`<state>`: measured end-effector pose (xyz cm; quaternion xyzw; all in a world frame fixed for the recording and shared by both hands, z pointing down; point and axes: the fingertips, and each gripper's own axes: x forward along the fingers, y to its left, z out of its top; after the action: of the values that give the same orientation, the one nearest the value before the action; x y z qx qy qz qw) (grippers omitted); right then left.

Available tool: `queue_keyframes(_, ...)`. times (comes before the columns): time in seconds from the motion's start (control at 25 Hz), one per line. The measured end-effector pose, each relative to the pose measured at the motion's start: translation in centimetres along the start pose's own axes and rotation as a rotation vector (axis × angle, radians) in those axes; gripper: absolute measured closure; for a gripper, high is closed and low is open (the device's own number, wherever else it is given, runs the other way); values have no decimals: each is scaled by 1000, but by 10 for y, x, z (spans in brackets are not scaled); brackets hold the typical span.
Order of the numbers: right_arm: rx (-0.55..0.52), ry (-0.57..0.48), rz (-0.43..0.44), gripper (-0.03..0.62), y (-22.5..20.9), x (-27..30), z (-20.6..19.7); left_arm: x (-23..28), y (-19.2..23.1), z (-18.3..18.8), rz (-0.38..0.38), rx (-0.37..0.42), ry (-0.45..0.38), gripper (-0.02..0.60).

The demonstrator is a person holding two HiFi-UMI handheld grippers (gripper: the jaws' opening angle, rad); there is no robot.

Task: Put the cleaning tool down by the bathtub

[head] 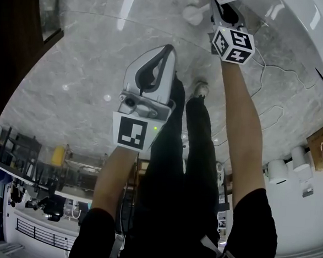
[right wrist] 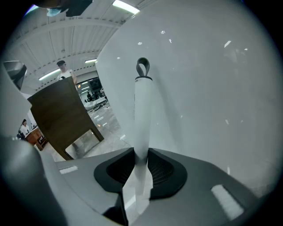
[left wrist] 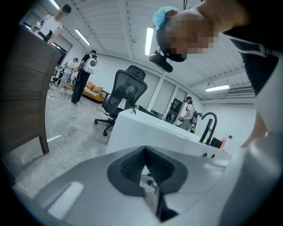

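**Right fingers.** The right gripper (right wrist: 142,154) has its fingers (right wrist: 166,170) clenched on the white handle of the cleaning tool (right wrist: 142,110). The handle runs out from between the dark ribbed pads and ends in a small grey loop (right wrist: 143,68). In the head view this gripper (head: 219,4) is at the top right, at the end of an outstretched bare arm (head: 242,120), and its marker cube (head: 233,45) faces the camera.

**Position of the tool.** The tool is off the floor, held in front of the smooth white wall of the bathtub (right wrist: 212,88). Whether the loop end touches that wall cannot be told. The same white curve fills the top right corner of the head view (head: 312,20).

**Left fingers.** The left gripper (left wrist: 145,152) has its fingers (left wrist: 126,165) closed tip to tip with nothing between them. In the head view it (head: 168,48) sits near the middle, and its own marker cube (head: 132,132) is nearest the camera.

**Surroundings.**
- The person's legs in dark trousers (head: 195,155) stand on a grey marbled floor (head: 88,65), and a thin white cable (head: 270,78) lies near the bathtub.
- A brown wooden panel (right wrist: 62,114) stands to the left of the tool.
- Beyond the left fingers are the bathtub's white side (left wrist: 146,128), a black tap (left wrist: 208,126) and a grey office chair (left wrist: 126,95).
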<state>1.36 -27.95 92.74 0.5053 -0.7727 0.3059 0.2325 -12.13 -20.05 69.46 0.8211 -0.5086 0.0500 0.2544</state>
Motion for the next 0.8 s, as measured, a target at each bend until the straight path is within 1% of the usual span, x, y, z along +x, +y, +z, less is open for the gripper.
queue_keyframes(0.24, 3, 0, 3, 500, -5, 5, 3, 2, 0, 1, 6, -3, -2, 574)
queue_keyframes(0.44, 14, -3, 0, 500, -8, 8, 4, 3, -1, 1, -1, 17, 1, 574)
queue_keyframes(0.8, 28, 2, -8, 500, -15, 10, 4, 4, 3, 1, 3, -3, -5, 574)
